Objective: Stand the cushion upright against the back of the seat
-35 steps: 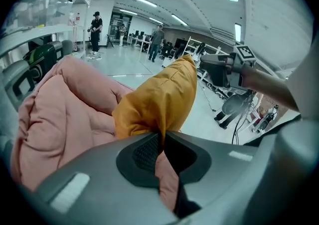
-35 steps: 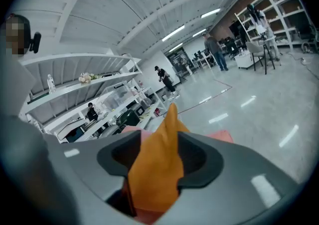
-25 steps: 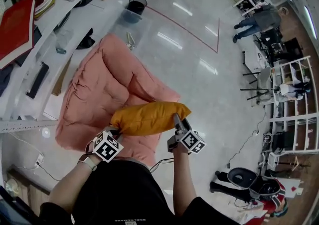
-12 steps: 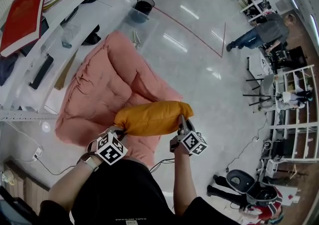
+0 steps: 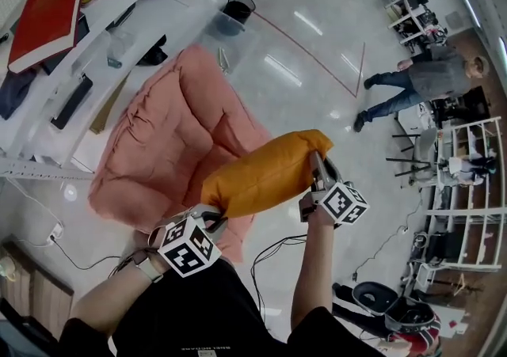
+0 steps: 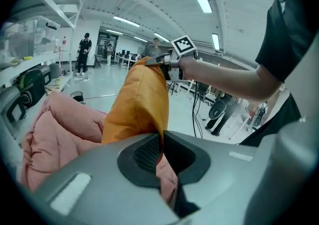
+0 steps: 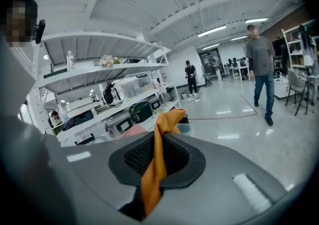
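Observation:
An orange cushion (image 5: 265, 173) hangs in the air above the front of the pink padded seat (image 5: 166, 150), tilted with its right end higher. My left gripper (image 5: 212, 217) is shut on the cushion's lower left corner, and the orange fabric (image 6: 137, 104) runs up out of its jaws (image 6: 160, 151). My right gripper (image 5: 317, 164) pinches the upper right corner. Its jaws are closing, with a twisted fold of the orange fabric (image 7: 158, 149) pressed between the pads. The seat's back (image 5: 198, 78) rises at the far end.
A long white bench (image 5: 47, 134) with a red book (image 5: 43, 19), a phone and other items runs along the left. A black bucket (image 5: 238, 7) stands beyond the seat. A person (image 5: 420, 82) walks across the glossy floor at the right. A cable (image 5: 273, 256) lies near my feet.
Both grippers have risen and lifted the cushion off the seat. The right end has gone up further, so the cushion now slopes. The person in the background has walked closer.

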